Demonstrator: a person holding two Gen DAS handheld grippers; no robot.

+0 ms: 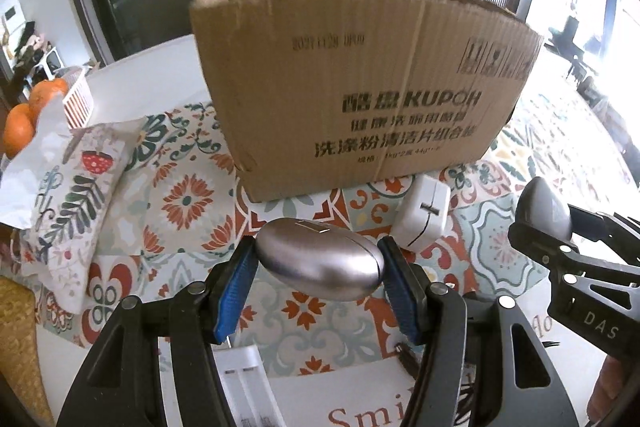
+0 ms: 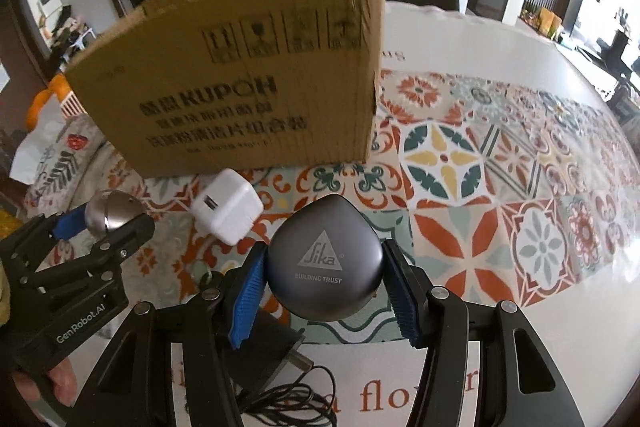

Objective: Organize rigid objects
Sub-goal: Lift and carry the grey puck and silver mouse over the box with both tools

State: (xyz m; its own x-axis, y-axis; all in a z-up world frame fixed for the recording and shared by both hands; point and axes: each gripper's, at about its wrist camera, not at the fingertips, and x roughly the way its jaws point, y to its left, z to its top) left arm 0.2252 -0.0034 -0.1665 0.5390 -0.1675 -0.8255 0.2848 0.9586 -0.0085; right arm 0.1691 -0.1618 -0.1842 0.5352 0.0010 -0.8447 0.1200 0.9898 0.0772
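Holding the silver case [image 1: 318,259] in your left hand-held gripper [image 1: 318,267] and the grey case [image 2: 324,263] in your right hand-held gripper [image 2: 324,271], lift both above the box [image 1: 352,87] rim at upper centre before releasing.

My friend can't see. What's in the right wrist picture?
The right gripper is shut on a dark grey Sika case above a patterned tablecloth. Ahead stands a cardboard box, with a white charger before it.

Brown cardboard box [image 1: 352,83] w/ black print; silver oval case [image 1: 320,259]; dark grey Sika case [image 2: 326,263]; white charger [image 2: 226,211]; blue tool pads [image 1: 236,291]; orange/teal floral tile-pattern cloth [image 2: 480,167].
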